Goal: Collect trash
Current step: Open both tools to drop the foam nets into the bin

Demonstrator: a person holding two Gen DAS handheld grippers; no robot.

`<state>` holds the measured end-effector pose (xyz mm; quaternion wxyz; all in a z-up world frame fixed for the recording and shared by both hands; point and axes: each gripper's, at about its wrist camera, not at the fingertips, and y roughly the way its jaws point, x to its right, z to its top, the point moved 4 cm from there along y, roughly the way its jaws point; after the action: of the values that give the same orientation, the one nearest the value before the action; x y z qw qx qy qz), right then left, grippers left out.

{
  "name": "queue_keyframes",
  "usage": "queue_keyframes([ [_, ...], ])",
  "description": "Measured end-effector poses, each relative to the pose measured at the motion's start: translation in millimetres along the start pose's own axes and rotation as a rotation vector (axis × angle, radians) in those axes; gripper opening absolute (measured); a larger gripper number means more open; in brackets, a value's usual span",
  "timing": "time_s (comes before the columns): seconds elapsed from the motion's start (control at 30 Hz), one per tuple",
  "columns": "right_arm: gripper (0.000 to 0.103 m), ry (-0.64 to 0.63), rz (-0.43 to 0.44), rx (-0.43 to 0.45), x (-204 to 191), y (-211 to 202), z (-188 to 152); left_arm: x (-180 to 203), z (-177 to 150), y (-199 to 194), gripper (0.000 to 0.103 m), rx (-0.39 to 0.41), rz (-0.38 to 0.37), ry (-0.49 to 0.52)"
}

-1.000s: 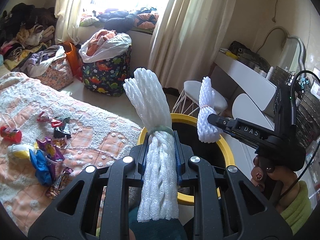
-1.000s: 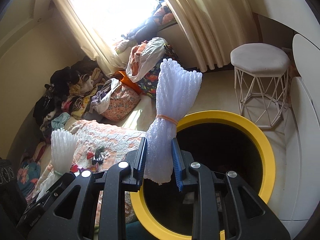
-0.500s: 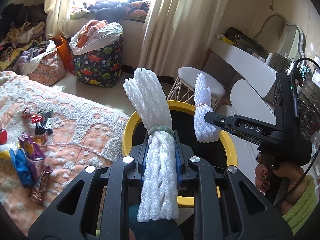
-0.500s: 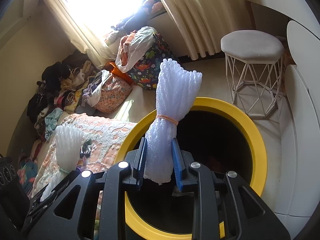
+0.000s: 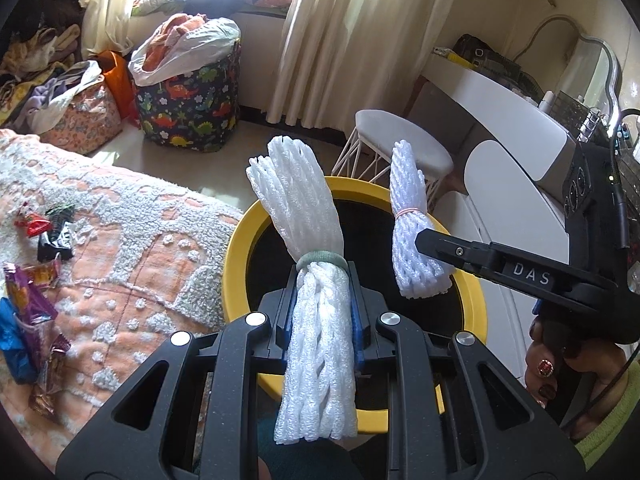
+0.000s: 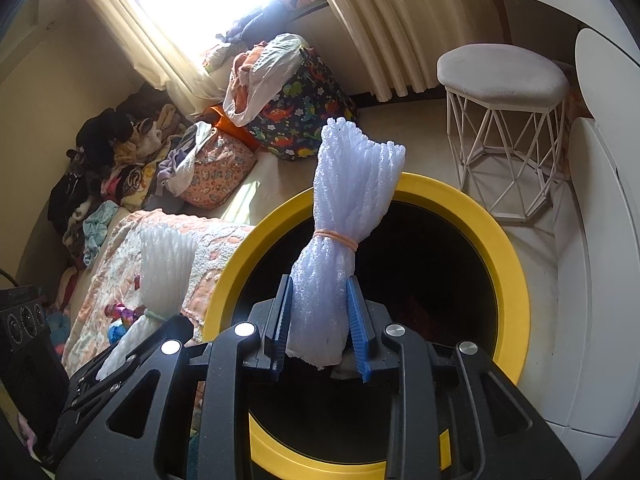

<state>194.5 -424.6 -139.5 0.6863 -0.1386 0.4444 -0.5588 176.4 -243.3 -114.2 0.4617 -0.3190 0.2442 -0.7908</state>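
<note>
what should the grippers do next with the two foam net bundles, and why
Probably finish letting go. The right gripper holds its foam net bundle right above the dark mouth of the yellow-rimmed bin, and its jaws are opening around it, so it should drop in. The left gripper, clamped on the other foam net bundle at the near rim, could follow.

Daylight pours through the window [image 6: 188, 4] behind the curtains [image 5: 360, 40] — in my right wrist view it blows out to pure white glare. The room stays bright and sharp; the inside of the bin [image 6: 500, 248] is deep black shadow. Both fisheye views bend straight lines near the rim and go dark at the corners — my tongs look softly lit.
</note>
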Motion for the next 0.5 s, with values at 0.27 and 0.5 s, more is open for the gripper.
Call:
queue_keyframes([
  [0.27, 0.036, 0.038, -0.008, 0.004, 9, -2, 1, 7, 7, 17, 0.015, -0.025, -0.028, -0.004],
  [0.5, 0.051, 0.091, -0.022, 0.029, 20, -7, 2, 4, 7, 20, 0.033, -0.035, -0.026, -0.015],
])
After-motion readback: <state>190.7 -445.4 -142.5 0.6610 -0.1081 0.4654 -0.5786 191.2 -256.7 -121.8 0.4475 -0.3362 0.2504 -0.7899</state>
